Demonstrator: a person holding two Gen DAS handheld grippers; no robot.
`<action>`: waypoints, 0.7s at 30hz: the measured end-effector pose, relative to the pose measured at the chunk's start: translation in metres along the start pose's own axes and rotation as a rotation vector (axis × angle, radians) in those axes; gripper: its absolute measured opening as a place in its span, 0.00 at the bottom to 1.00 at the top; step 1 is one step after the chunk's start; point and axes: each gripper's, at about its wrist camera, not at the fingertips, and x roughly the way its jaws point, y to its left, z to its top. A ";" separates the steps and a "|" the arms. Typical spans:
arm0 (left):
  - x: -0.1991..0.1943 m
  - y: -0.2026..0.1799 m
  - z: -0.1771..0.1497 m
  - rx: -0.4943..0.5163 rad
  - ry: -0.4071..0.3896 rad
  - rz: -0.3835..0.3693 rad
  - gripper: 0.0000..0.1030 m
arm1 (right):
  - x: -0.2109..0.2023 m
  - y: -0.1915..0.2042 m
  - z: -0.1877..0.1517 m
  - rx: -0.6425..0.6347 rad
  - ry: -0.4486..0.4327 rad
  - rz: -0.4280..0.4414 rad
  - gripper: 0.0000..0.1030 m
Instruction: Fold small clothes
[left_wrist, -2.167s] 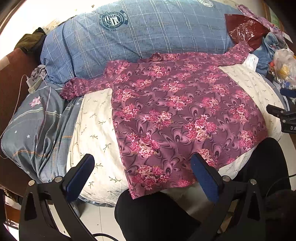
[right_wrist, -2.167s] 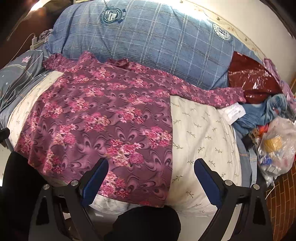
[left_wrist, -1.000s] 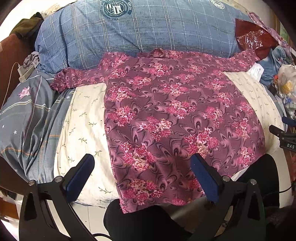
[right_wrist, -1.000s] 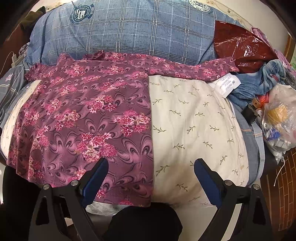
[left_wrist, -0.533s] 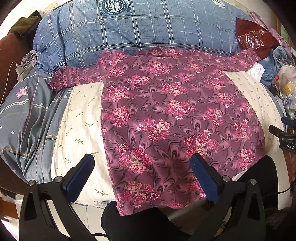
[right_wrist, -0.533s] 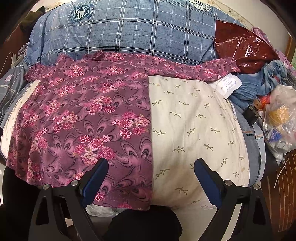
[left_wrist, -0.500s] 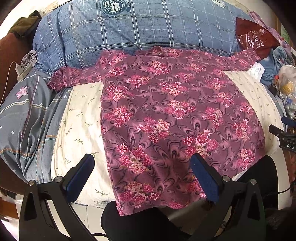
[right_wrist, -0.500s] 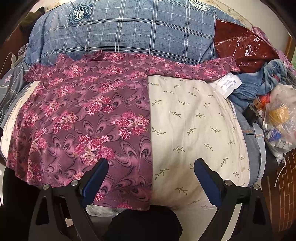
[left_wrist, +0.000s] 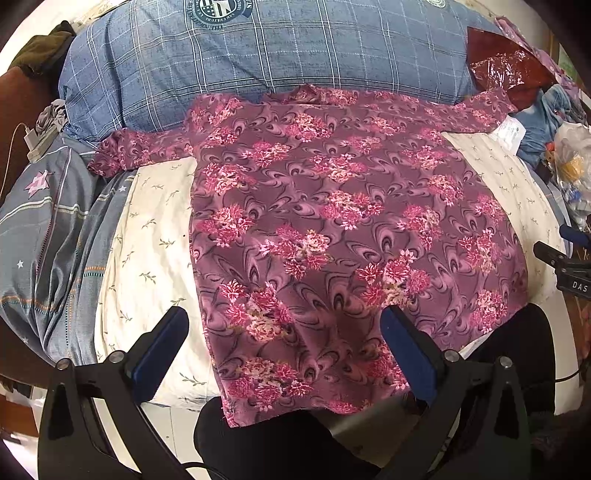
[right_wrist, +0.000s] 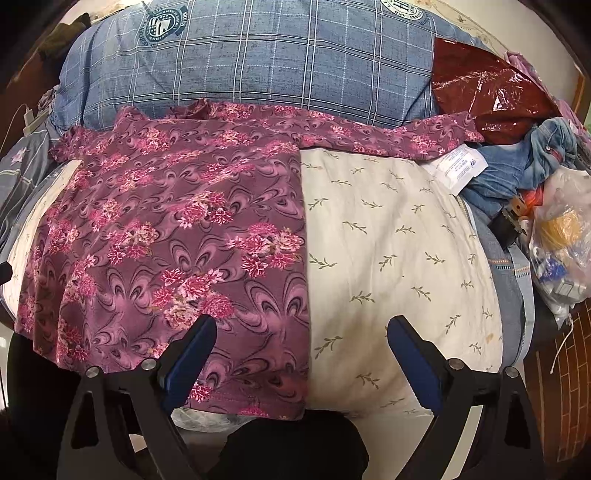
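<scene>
Both cams have crept in closer over the last couple secs, so the floral top (left_wrist: 332, 229) w/ sleeves out lies flat on the cream sheet (right_wrist: 388, 240), unfolded, left gripper (left_wrist: 284, 343) & right gripper (right_wrist: 303, 347) both wide, empty, prob lining up the 1st fold.

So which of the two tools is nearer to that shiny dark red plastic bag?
The right tool. The shiny dark red plastic bag lies ahead on its right side, while the left tool hovers at the shirt's opposite hem corner.
</scene>
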 end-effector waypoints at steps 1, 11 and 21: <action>0.000 0.000 0.000 -0.002 0.001 0.000 1.00 | 0.000 0.000 0.000 -0.001 0.000 -0.001 0.92; 0.003 0.007 -0.001 -0.015 0.005 0.007 1.00 | 0.002 -0.001 0.003 0.007 0.006 -0.003 0.92; 0.005 0.029 0.001 -0.070 0.007 0.037 1.00 | 0.013 -0.021 0.003 0.079 0.031 0.007 0.92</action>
